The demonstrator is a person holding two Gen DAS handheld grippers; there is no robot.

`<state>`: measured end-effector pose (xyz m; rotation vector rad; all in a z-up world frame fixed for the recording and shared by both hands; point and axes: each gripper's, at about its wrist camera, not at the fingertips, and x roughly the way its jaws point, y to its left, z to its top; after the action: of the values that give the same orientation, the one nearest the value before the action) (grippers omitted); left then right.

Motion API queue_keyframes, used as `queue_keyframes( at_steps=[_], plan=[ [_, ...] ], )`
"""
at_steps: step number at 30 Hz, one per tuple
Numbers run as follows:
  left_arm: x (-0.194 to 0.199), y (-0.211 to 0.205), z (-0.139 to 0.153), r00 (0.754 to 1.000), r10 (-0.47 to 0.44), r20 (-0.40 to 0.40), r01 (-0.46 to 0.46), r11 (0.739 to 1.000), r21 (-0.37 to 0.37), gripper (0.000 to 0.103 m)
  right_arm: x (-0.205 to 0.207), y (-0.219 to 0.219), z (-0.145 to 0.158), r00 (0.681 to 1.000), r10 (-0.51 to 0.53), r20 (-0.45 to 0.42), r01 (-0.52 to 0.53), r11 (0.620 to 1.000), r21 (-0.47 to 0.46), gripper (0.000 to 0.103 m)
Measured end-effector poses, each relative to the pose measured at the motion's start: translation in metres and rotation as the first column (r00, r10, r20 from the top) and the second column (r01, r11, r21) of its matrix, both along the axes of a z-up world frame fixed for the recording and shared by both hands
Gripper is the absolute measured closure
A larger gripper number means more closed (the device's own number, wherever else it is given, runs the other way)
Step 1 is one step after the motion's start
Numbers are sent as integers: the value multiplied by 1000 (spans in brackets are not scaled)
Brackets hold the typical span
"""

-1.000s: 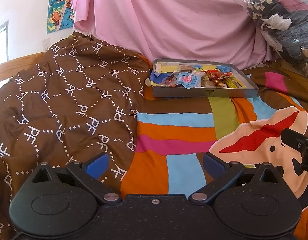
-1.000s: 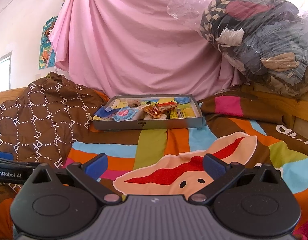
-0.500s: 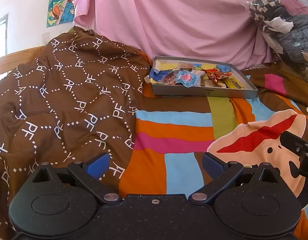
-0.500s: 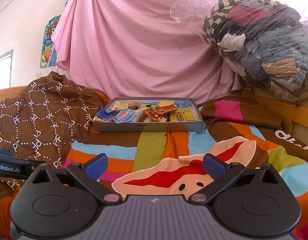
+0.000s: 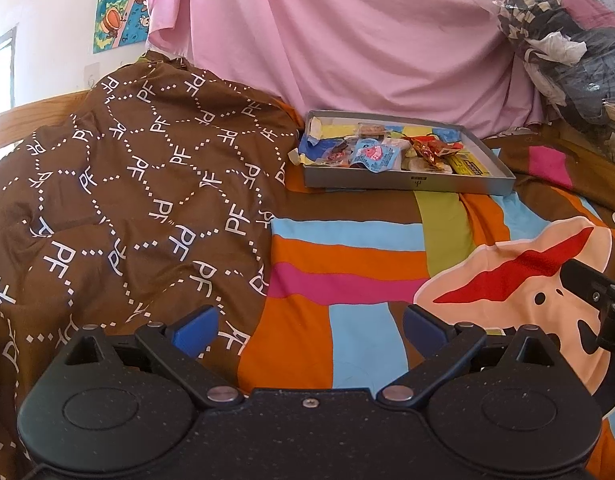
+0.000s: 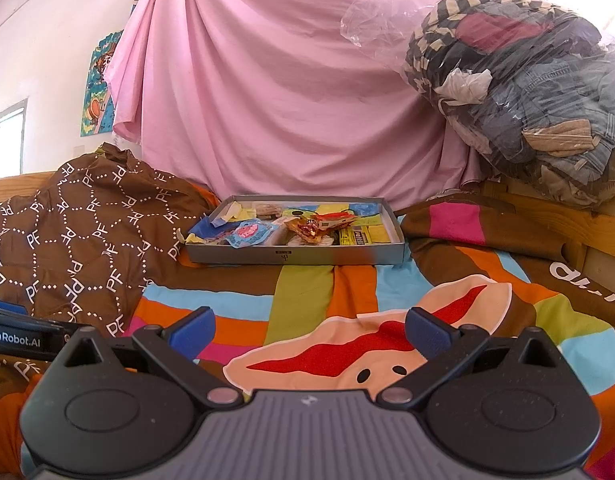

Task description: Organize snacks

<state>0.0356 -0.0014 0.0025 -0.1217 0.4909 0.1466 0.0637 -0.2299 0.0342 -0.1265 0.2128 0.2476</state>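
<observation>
Clearly the snacks (image 6: pixel 291 230) lie heaped in the grey tray (image 6: pixel 299 257) on the bed, just in front of the pink sheet (image 6: pixel 283 112). Both the left tool (image 5: pixel 307 326) and the right tool (image 6: pixel 309 326) stand wide open and empty, well short of the tray. The packets look light, crinkly and slippery; pinching a flat sealed edge seems safest.

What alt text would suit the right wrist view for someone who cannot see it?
An open black two-finger right gripper hovers empty over a colourful striped bedspread, facing a shallow grey cardboard tray of mixed snack packets. A pink draped sheet hangs behind.
</observation>
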Motion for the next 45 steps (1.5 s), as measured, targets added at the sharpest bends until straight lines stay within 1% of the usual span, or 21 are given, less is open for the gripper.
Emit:
queue_keyframes(
  at_steps=[37,45],
  plan=[
    [-1,2,-3,1000,2,-4,-2,1000,0,5,0,1,1,1000,0,0,0,1000,-3,0],
    [0,0,0,1000,-1,-3,1,1000,-1,5,0,1,0,1000,0,-2,0,1000,-4,0]
  ],
)
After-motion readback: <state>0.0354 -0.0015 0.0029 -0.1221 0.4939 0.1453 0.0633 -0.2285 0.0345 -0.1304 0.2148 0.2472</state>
